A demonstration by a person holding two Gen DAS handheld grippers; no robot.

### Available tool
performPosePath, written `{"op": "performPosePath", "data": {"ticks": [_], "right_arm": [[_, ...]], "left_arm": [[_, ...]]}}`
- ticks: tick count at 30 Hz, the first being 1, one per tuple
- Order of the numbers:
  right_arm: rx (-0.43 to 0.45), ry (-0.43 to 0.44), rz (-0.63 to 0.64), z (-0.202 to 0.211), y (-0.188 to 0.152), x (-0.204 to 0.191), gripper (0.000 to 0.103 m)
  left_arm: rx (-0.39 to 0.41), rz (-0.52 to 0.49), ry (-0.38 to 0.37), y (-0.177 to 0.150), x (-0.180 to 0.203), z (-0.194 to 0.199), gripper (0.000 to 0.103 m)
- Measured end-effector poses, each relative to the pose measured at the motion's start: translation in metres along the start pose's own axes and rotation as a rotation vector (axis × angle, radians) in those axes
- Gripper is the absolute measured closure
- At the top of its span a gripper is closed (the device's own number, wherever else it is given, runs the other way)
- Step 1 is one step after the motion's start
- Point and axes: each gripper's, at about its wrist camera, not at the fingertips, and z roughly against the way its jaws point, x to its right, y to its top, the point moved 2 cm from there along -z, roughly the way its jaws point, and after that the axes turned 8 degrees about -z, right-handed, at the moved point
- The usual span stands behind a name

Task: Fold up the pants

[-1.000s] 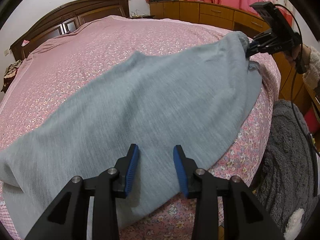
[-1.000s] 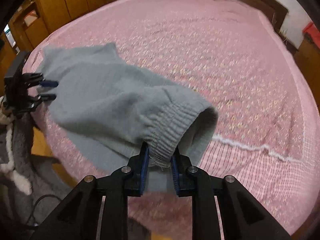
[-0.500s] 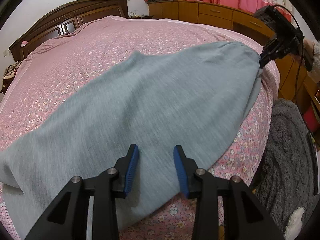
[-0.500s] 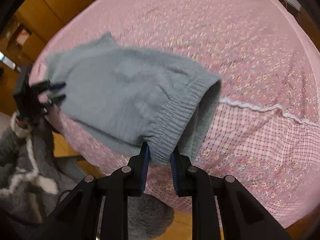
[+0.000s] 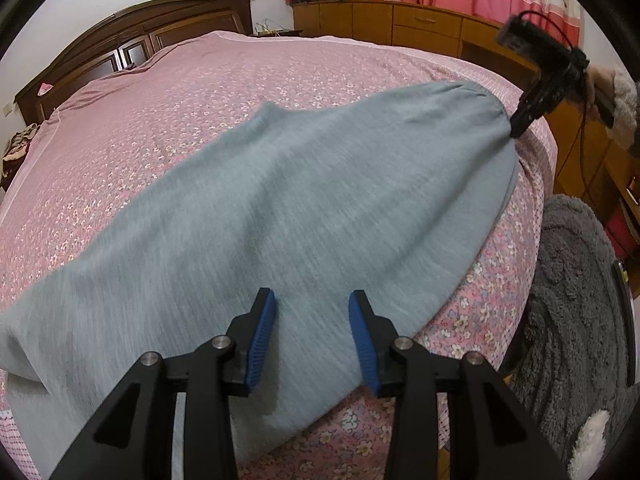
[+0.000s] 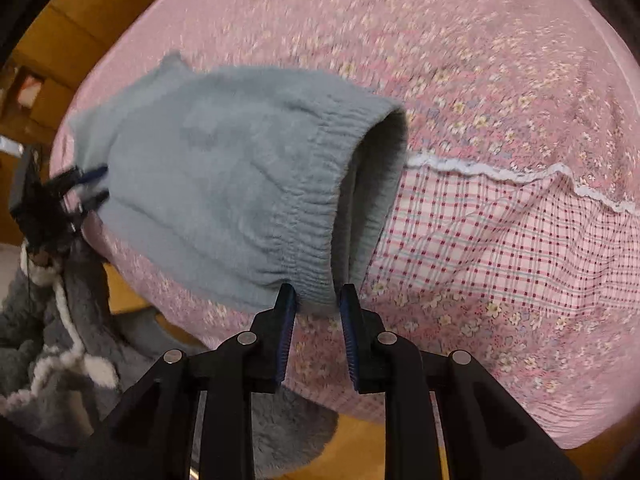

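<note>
Pink floral bedspread (image 5: 168,128) fills both my views, and the grey pants (image 5: 280,208) lie stretched along its near edge. My left gripper (image 5: 312,336) hovers over the fabric, fingers spread, nothing pinched. My right gripper (image 6: 318,336) is at the elastic waistband (image 6: 320,216), its jaws opening now; the waistband's corner sits between the pads, with gaps showing either side. Dark headboard (image 5: 132,36) behind.

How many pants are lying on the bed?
1. The grey pants lie spread across the near part of the pink bed, with the waistband at the bed's edge. None other is seen.
</note>
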Motion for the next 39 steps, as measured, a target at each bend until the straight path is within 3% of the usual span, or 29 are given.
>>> {"op": "performPosePath", "data": {"ticks": [4,8,16,17,19,24,26,28,30,31,32,34,37,39], "right_arm": [[0.047,0.05,-0.017,0.0,-0.008,0.004,0.074],[0.06,0.07,-0.005,0.007,-0.013,0.004,0.08],[0.013,0.078,-0.047,0.009,-0.018,0.015,0.081],[0.012,0.068,-0.048,0.007,-0.018,0.014,0.08],[0.021,0.039,-0.053,0.008,-0.017,0.01,0.07],[0.137,-0.102,0.01,0.045,-0.018,-0.008,0.069],[0.234,-0.043,-0.008,0.064,-0.014,-0.019,0.069],[0.292,0.113,0.001,0.065,-0.005,-0.037,0.069],[0.276,0.198,0.052,0.044,0.005,-0.053,0.069],[0.259,0.184,0.049,0.029,0.01,-0.055,0.072],[0.211,0.162,0.02,0.005,0.017,-0.049,0.078],[0.141,0.119,-0.062,-0.034,0.023,-0.025,0.103],[0.208,0.321,-0.259,-0.046,0.022,0.026,0.103],[0.245,0.352,-0.295,-0.041,0.017,0.039,0.103]], "left_arm": [[-0.004,-0.013,0.012,-0.002,0.0,0.003,0.062],[-0.003,-0.038,0.042,-0.009,0.009,0.01,0.059],[-0.01,-0.057,0.049,-0.017,0.013,0.01,0.056],[-0.011,-0.052,0.05,-0.016,0.013,0.01,0.056],[-0.012,-0.057,0.056,-0.015,0.014,0.01,0.056],[-0.022,-0.084,0.069,-0.007,0.015,0.018,0.056],[-0.006,-0.085,0.065,0.0,0.017,0.023,0.056],[0.016,-0.068,0.059,0.006,0.016,0.027,0.047],[0.042,-0.044,0.053,0.013,0.015,0.025,0.044],[0.047,-0.025,0.054,0.015,0.014,0.021,0.043],[0.043,-0.011,0.051,0.017,0.013,0.016,0.043],[0.025,0.008,0.046,0.015,0.011,0.004,0.043],[0.017,0.031,0.059,0.008,0.009,-0.008,0.042],[0.021,0.042,0.058,0.005,0.007,-0.005,0.042]]}}
